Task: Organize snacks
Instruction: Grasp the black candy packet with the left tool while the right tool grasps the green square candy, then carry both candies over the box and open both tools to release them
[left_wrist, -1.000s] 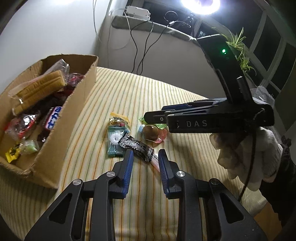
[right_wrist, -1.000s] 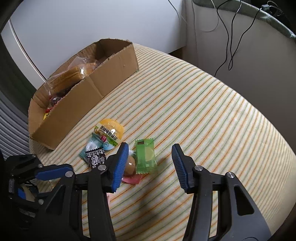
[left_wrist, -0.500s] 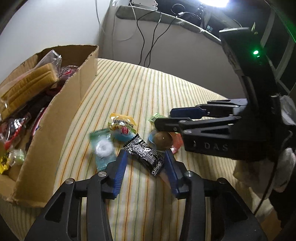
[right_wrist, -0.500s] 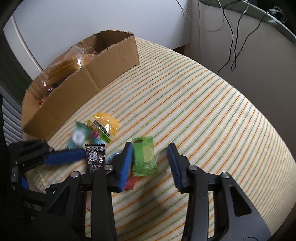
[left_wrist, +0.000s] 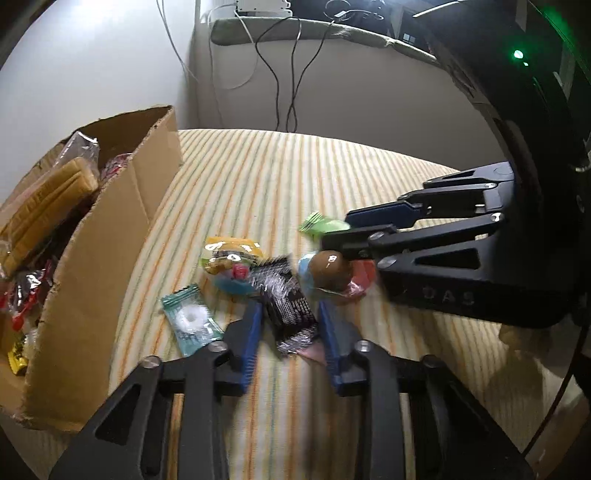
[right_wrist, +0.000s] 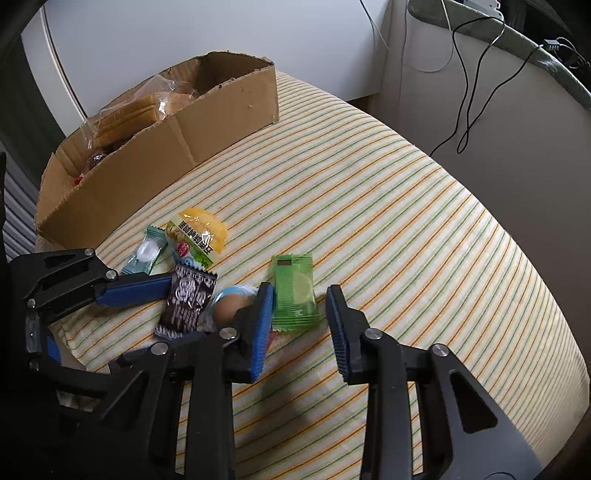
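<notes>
A black snack packet (left_wrist: 284, 288) lies on the striped cloth between the blue pads of my left gripper (left_wrist: 289, 308). Those jaws are closing and hug its sides without a clear squeeze. From the right wrist, one left finger (right_wrist: 136, 288) rests against the black packet (right_wrist: 188, 299). My right gripper (right_wrist: 300, 288) is shut on a flat green packet (right_wrist: 293, 273), which lies on the cloth. In the left wrist view the right gripper (left_wrist: 338, 230) comes in from the right, with the green packet (left_wrist: 317, 224) blurred at its tips.
A cardboard box (left_wrist: 110, 236) full of snacks stands at the left. A round brown candy (left_wrist: 328, 269), a yellow packet (left_wrist: 232, 251) and a teal mint packet (left_wrist: 190, 319) lie close by. The table's rounded edge (right_wrist: 535, 295) curves at the right; cables hang behind.
My left gripper moved forward over the black packet and its jaws widened, then narrowed around it. The teal mint packet slid left. The right jaws closed in on the green packet.
</notes>
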